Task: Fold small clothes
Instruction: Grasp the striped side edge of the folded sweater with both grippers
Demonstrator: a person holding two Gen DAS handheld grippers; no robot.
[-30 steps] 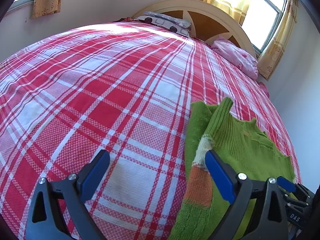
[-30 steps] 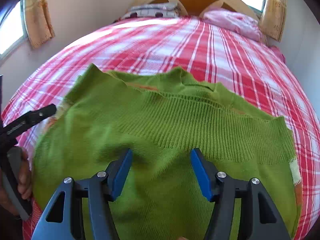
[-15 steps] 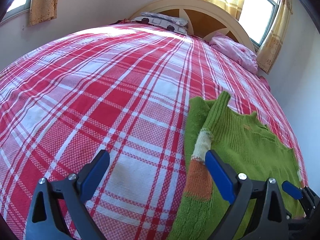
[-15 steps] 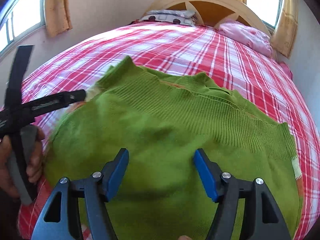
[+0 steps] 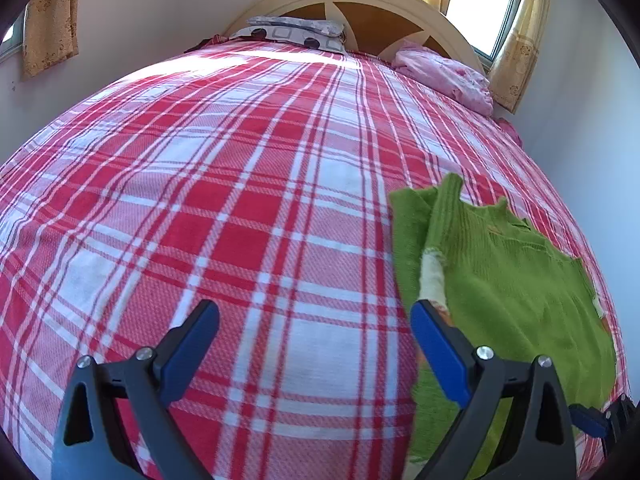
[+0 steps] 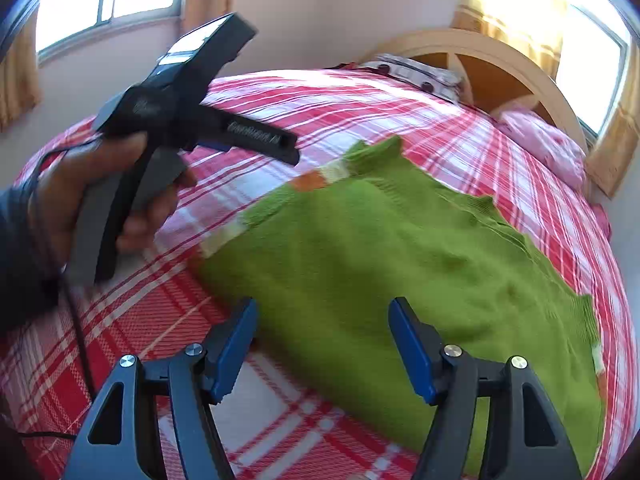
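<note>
on the bed: green sweater is lying flat, at 3 o'clock
left claw: hovering wide open, holding nothing
right claw: gaping over sweater's edge, gripping nothing

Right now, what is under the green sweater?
The green sweater lies flat on the red plaid bedspread, which shows all around it. Whether anything else sits beneath the knit is hidden.

You have one green sweater at about four o'clock on the one plaid bedspread. Two pillows sit at twelve o'clock: one grey patterned pillow, one pink pillow. You're working two grippers: left gripper, right gripper.
</note>
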